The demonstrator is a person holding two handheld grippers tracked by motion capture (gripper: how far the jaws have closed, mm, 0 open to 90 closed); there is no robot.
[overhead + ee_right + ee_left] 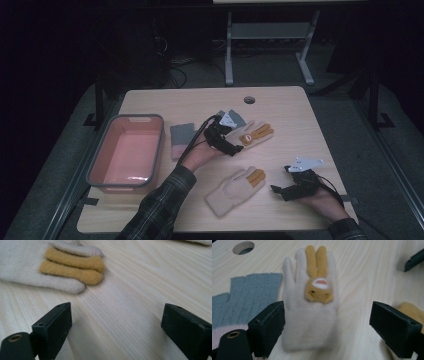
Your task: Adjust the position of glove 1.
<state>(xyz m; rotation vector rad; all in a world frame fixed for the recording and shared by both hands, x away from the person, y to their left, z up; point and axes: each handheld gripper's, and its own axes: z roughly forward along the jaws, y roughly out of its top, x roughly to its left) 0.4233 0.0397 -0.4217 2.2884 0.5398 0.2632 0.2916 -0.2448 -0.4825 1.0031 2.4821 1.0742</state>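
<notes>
Glove [309, 312] — fingers away from tongs [327, 325]

The left gripper [231, 142] reaches forward on an outstretched, plaid-sleeved forearm, its jaws spread wide. The right gripper [280, 190] sits low and near the person, pointing leftward, jaws likewise wide apart.
</notes>
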